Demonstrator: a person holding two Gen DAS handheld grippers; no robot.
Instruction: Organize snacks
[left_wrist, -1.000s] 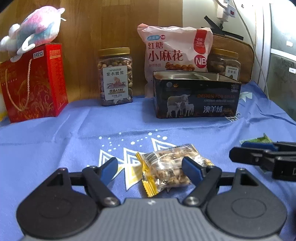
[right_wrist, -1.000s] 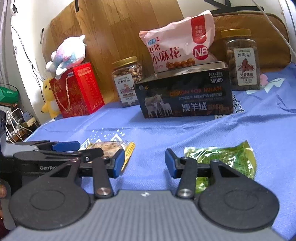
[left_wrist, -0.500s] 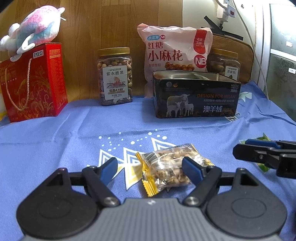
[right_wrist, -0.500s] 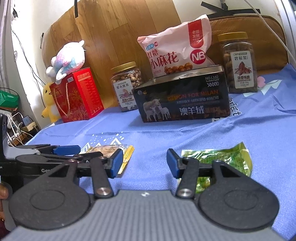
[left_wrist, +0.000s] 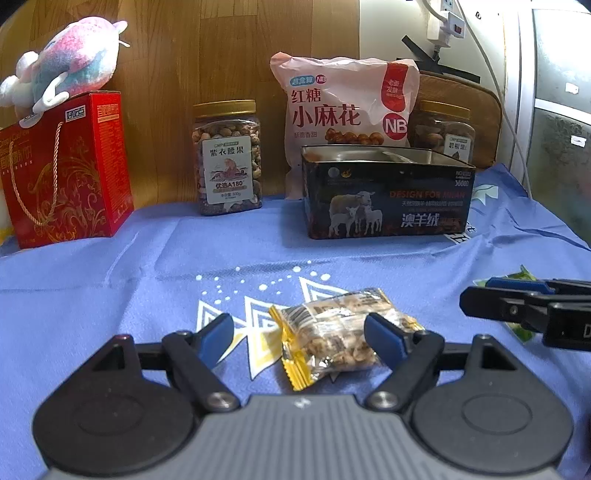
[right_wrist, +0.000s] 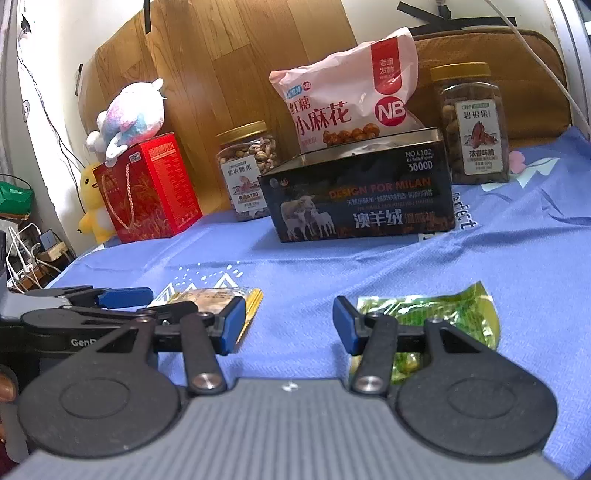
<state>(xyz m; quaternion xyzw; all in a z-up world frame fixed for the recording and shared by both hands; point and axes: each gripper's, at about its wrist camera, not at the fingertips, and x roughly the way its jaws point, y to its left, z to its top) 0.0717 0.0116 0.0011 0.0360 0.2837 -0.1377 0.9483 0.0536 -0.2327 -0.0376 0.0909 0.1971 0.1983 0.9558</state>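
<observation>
On the blue cloth (left_wrist: 110, 295), both grippers sit spread; left gripper (left_wrist: 299, 328) is off-centre over the peanut packet (left_wrist: 332, 332), so closing might just flick it sideways; right gripper (right_wrist: 288, 325) holds nothing.

Plush toy (left_wrist: 62, 70) atop red gift box (left_wrist: 66, 170)

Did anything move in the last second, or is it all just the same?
Only a little. The right gripper opened its jaws slightly, and its view shifted a bit, so the green snack packet sits a little differently beside its finger. The left gripper stayed open around the peanut snack packet, not gripping it. The open tin box, jars and bag stayed put.
</observation>
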